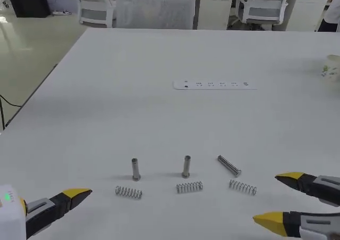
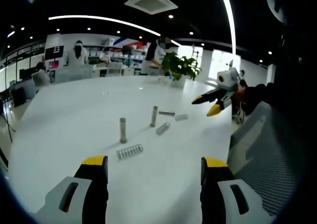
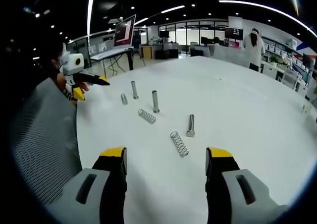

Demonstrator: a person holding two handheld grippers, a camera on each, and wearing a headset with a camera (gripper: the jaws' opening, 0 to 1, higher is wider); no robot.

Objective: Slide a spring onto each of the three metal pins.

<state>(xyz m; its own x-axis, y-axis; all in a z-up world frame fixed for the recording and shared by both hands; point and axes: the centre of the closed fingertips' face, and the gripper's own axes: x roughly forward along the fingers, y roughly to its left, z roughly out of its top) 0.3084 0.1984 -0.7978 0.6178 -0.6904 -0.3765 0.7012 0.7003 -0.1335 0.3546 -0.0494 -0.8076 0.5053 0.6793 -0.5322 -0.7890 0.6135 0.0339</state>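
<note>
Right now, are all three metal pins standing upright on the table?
No: in the head view the right pin lies on its side, while the left pin and middle pin stand upright.

The table (image 1: 159, 65) is plain white, the pins (image 1: 135, 169) and springs (image 1: 128, 192) silvery. The left gripper (image 2: 154, 162) and right gripper (image 3: 167, 152) have black, yellow-tipped jaws.

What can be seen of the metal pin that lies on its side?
The lying pin is a short, smooth cylinder of grey, shiny metal, with a wider flat head at the end nearer the person. It rests on its side, at a diagonal, on the white table, at the right end of the row. Nothing grips it. A spring lies just in front of it, apart from it.
</note>
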